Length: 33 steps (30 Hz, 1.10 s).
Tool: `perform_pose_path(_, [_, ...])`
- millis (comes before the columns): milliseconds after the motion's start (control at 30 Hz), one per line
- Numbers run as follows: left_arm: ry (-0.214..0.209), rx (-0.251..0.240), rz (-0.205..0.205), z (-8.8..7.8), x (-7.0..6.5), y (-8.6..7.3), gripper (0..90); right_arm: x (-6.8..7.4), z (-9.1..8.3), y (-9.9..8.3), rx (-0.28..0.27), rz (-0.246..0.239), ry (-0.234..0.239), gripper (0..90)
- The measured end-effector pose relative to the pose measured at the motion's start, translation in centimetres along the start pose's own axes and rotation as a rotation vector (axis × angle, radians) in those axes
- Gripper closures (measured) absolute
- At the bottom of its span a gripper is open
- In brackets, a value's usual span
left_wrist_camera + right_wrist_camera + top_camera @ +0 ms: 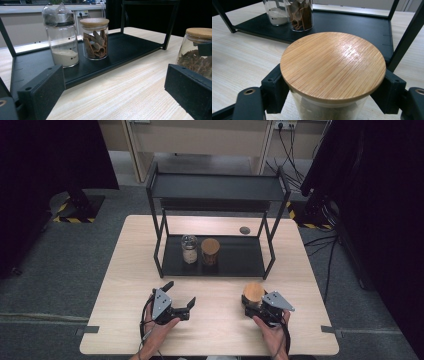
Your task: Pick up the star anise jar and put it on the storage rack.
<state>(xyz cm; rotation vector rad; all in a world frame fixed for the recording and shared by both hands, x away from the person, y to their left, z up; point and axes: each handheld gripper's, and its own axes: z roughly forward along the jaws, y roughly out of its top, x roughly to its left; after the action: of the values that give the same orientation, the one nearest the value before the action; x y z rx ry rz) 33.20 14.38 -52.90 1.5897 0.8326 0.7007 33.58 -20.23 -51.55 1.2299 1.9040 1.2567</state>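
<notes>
Near the bench's front edge, toward its right corner, the right tool [261, 306] is clamped on a glass jar with a bamboo lid [333, 65]; in the right gripper view a black pad presses the glass on each side just under the lid. The lid hides most of the jar there, and the bottom of that view cuts off its base. Its contents look dark brown through the glass in the left gripper view, where a black jaw covers the lower part of the jar. Left of it, also near the front edge, the left tool [181, 296] lies with its jaws spread wide, nothing between them. Farther back, at mid-bench, a black two-tier rack [235, 262] carries on its lower tray a jar of white powder [62, 41] and, just beside it, a jar of cinnamon bark [95, 38]. The powder jar's top is wrapped in crinkled film, so its cap is hard to make out.
</notes>
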Motion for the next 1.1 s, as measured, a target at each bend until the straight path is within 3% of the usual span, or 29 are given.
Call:
perform_pose_path(267, [0.000,0.000,0.002,0.0,0.0,0.0,2.6,0.3,-0.6,0.6,-0.043,-0.014,-0.003,25.6])
perform_pose_path(1100, [0.000,0.001,0.000,0.0,0.0,0.0,2.6,1.5,-0.4,2.5,-0.055,-0.062,0.061,25.6])
